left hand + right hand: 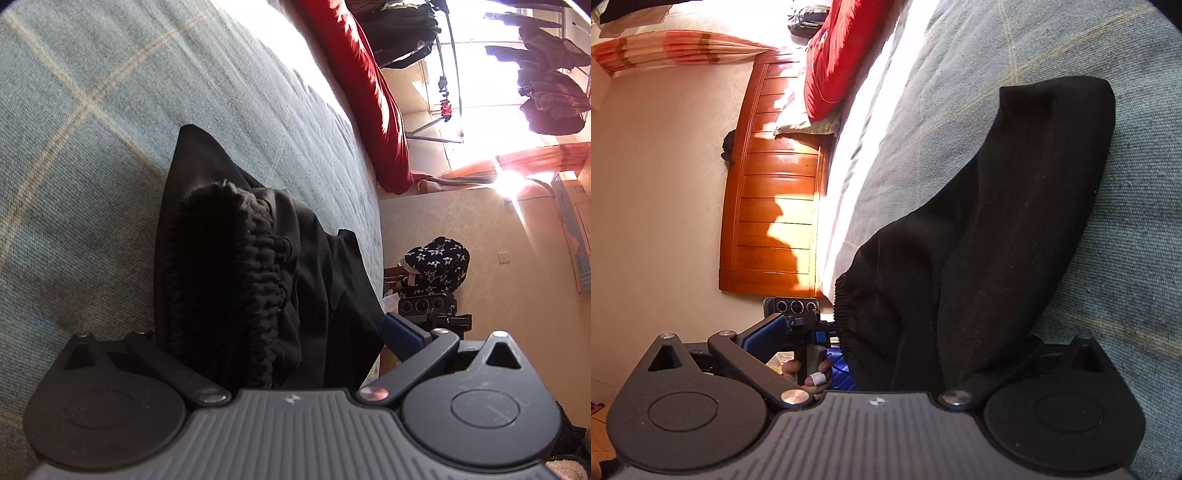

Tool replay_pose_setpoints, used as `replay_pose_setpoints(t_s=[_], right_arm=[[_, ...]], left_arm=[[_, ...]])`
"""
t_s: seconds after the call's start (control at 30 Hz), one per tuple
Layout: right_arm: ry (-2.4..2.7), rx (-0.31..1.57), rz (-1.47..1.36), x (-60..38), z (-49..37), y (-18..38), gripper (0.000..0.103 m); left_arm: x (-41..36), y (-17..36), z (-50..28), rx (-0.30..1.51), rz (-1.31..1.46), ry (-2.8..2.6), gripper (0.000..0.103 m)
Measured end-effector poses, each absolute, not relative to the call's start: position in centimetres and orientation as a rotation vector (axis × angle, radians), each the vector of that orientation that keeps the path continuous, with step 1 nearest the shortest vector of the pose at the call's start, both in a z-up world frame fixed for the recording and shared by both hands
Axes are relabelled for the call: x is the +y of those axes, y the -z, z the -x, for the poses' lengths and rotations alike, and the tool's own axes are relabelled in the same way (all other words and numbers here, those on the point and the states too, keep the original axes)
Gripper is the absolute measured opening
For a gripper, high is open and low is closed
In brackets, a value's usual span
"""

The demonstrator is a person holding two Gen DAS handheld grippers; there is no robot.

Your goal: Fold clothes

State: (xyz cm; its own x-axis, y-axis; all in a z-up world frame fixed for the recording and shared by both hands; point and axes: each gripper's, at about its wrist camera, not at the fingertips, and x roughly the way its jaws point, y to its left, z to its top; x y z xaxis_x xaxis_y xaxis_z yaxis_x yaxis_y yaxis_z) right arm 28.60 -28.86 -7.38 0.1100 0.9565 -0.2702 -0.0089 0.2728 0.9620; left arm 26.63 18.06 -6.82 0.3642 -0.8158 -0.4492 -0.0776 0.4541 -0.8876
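Observation:
A black garment with a ribbed elastic waistband (pixel 236 280) lies on the blue-grey checked bedspread (pixel 110 110). In the left wrist view the waistband is bunched between my left gripper's fingers (pixel 402 336); the jaws stand wide apart around the cloth and only the blue right pad shows. In the right wrist view the same black garment (pixel 997 229) fills the gap of my right gripper (pixel 897 343). Its blue left pad (pixel 764 332) stands clear of the ribbed edge; the right finger is buried under the cloth. The other gripper and a hand (pixel 812 373) show beyond.
A red quilt (pixel 373 92) lies along the far side of the bed. A wooden headboard (pixel 772 177) stands against the wall. Dark clothes hang on a rack (pixel 546 85) by the bright window. A star-patterned bag (pixel 436 266) sits beside the bed.

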Motion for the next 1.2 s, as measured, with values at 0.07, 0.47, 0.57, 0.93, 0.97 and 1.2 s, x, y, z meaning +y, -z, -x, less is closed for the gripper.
replay_pose_setpoints(t_s=[0.07,0.47,0.57,0.93,0.97,1.2], right_arm=[[-0.979,1.216,-1.032,-28.5,-28.9,6.7,0.103],[-1.037,1.256,-1.012,-26.6,-28.8,6.6,0.103],[-1.082,1.245,-0.986,-25.6,-29.1,5.3,0.103],[-1.144,1.231,-0.922,-24.0,-29.8,2.6,0.103],[-1.151,1.233,-0.915,-23.6,-30.0,2.4,0.103],[-1.236,1.246,-0.821,-19.4,-31.9,0.2,0.103]], left_arm=[[17.7,6.4,-26.5,1.110,0.982,0.588,0.102],[17.0,5.4,-24.9,1.031,1.040,0.590,0.102],[16.9,4.5,-24.7,0.992,1.057,0.613,0.102],[16.2,2.3,-23.8,0.907,1.049,0.629,0.102],[16.3,2.1,-23.7,0.898,1.049,0.626,0.102],[18.6,0.8,-21.6,0.799,1.071,0.557,0.102]])
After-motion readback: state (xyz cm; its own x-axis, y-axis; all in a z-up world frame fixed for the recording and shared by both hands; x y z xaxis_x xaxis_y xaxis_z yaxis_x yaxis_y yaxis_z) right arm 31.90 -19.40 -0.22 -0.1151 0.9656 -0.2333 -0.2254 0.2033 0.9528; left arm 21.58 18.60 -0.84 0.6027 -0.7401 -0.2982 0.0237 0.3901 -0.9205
